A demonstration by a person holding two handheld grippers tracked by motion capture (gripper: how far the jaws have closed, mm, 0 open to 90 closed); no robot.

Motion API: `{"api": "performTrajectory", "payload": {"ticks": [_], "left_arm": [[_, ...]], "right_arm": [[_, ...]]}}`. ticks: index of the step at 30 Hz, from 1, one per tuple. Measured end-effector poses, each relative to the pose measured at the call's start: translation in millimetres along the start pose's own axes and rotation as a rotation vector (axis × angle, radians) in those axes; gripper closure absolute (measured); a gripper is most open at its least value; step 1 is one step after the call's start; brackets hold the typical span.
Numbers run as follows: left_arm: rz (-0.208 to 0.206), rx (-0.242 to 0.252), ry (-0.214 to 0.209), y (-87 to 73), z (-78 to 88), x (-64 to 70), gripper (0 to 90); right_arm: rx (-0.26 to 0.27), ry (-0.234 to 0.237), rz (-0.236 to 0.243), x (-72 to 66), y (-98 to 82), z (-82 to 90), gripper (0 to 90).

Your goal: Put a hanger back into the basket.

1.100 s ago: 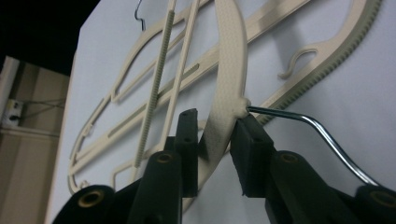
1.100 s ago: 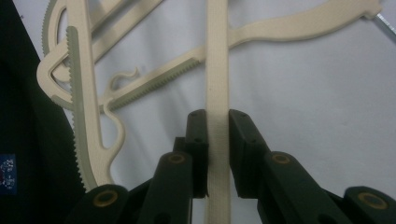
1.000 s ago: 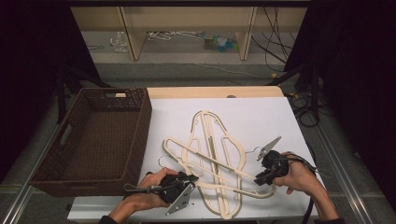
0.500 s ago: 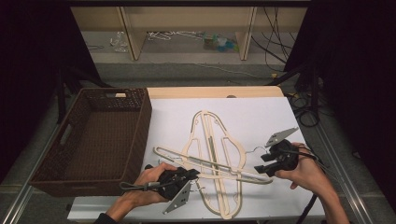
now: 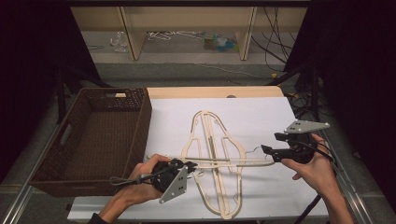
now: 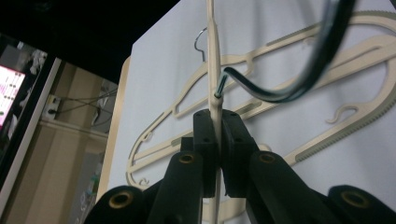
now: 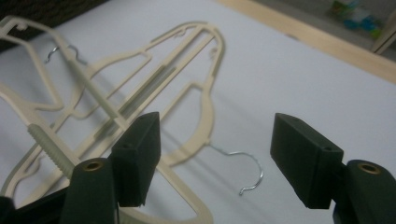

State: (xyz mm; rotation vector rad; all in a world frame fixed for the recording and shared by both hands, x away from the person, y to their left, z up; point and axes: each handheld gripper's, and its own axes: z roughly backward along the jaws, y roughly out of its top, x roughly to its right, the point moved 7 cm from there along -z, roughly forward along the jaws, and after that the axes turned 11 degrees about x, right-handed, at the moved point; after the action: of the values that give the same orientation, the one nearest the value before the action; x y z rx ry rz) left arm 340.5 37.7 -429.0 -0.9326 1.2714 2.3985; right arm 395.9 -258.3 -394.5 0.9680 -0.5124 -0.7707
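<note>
My left gripper (image 5: 187, 165) is shut on the thin bar of a cream plastic hanger (image 5: 233, 162) and holds it level above the table. In the left gripper view the black jaws (image 6: 217, 122) pinch that bar (image 6: 212, 56) edge-on. My right gripper (image 5: 273, 143) hovers just off the hanger's right end; its jaws have just been opening, and nothing is between them. In the right gripper view the open gripper (image 7: 219, 158) frames the wire hook (image 7: 243, 172) of another cream hanger (image 5: 201, 126) that lies flat on the white sheet.
A brown wicker basket (image 5: 144, 116) stands at the left, against the white sheet (image 5: 261, 112). The wooden table edge (image 5: 215, 92) runs along the back. Beyond it are low shelves with clutter. Dark cables trail at the right.
Both hands have risen. The held hanger came up off the pile and now hangs level. The right gripper, shut on the hanger's end before, has opened and let go.
</note>
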Motion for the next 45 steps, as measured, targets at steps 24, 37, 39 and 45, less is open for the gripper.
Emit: {"api": "performTrajectory", "payload": {"ticks": [24, 37, 39, 45], "left_arm": [[0.591, 0.128, 0.138, 9.1, 61.7, -54.8, 85.8], [0.788, 0.227, 0.219, 10.8, 100.9, -85.4, 85.9], [0.791, 0.249, 0.234, 15.3, 110.8, -94.6, 85.9], [0.830, 0.272, 0.270, 22.3, 143.2, -124.3, 85.9]], "right_arm": [[0.105, -0.130, -0.084, 25.2, -5.0, 16.7, 28.2], [0.054, -0.068, -0.068, 4.4, -23.6, 4.4, 28.2], [0.051, -0.054, -0.066, 0.3, -28.2, 2.9, 28.1], [0.024, -0.038, -0.068, -12.4, -43.0, -2.2, 27.6]]}}
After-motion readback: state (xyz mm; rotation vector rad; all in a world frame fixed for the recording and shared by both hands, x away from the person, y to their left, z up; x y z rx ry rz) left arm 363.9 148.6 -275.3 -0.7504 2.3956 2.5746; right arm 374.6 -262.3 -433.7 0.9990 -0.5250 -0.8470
